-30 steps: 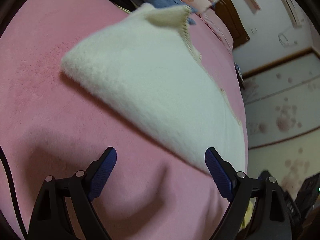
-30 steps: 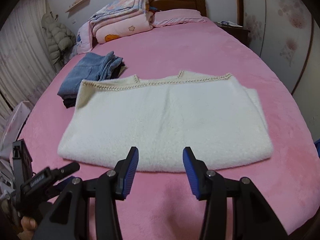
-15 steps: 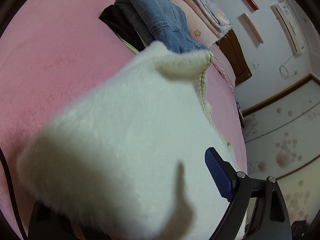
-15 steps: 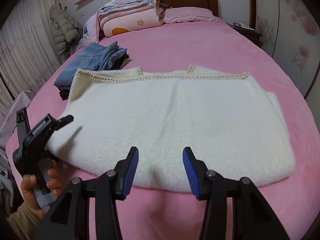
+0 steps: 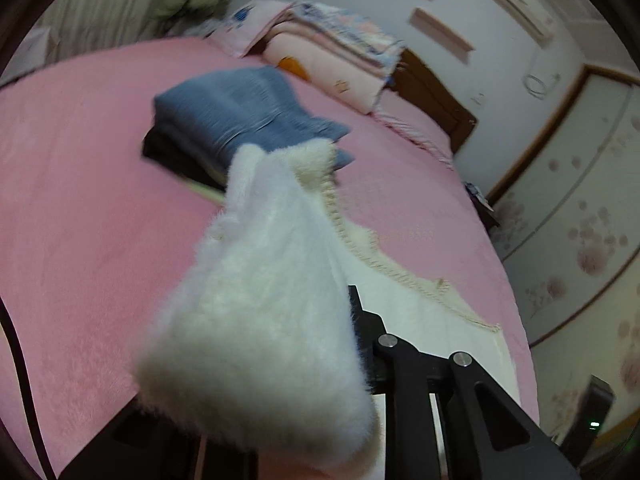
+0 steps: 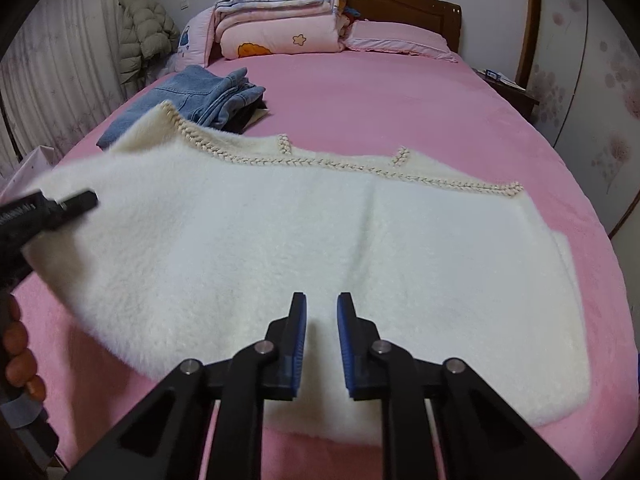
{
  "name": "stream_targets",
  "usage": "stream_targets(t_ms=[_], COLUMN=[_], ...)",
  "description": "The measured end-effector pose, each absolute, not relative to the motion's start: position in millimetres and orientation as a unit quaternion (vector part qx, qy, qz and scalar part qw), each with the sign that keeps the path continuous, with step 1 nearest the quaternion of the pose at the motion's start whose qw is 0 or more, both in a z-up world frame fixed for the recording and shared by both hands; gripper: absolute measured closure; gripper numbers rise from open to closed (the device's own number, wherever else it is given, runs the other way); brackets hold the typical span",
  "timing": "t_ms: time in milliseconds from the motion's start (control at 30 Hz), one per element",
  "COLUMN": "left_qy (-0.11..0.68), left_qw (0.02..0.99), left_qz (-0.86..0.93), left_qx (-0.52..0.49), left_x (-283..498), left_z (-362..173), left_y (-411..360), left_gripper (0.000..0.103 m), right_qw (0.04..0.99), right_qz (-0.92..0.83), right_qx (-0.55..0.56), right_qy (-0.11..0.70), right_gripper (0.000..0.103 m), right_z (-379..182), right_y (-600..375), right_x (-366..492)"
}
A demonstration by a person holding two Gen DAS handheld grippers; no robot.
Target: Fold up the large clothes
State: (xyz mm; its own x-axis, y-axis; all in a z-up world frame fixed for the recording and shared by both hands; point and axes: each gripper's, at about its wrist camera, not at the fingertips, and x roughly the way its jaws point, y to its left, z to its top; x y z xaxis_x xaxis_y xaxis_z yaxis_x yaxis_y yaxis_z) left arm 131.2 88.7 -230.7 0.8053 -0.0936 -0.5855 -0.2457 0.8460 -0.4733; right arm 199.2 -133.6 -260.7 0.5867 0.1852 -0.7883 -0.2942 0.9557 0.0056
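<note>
Pink bed [image 6: 400,92], left gripper [image 5: 280,360] now clamping lifted white sweater [image 6: 320,240] corner, right gripper [image 6: 322,320] narrowed, empty

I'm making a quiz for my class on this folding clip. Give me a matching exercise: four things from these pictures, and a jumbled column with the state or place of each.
Things:
1. white fleecy garment
2. folded jeans
3. left gripper
4. right gripper

States:
A. empty, fingers slightly apart, over the garment's near edge
B. stacked near the bed's left side, beyond the garment
C. holding up the garment's left end
D. spread on the pink bed, one end lifted

Pairs: 1-D, 2-B, 3-C, 4-A
</note>
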Motion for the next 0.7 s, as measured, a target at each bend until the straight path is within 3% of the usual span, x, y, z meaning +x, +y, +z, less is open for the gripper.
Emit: stream_targets(t_ms=[167,333,700], left_qy=[0.280,0.274,0.257], left_qw=[0.936,0.942,0.940], left_qz=[-0.004,-0.055,-0.153], left_qx=[-0.215,-0.185,-0.164], left_x=[127,132,166], left_z=[-196,-178,-152], left_y=[53,19,-62], left_gripper=[0.087,0.087,0.087], right_qw=[0.874,0.866,0.849], right_qz=[0.151,0.170,0.205], right_qx=[-0.068,-0.023,0.097], right_qy=[0.456,0.470,0.478], right_gripper=[0.098,0.099,0.102], right_z=[-289,-302,-283], right_y=[-125,-132,-195], right_x=[211,222,221])
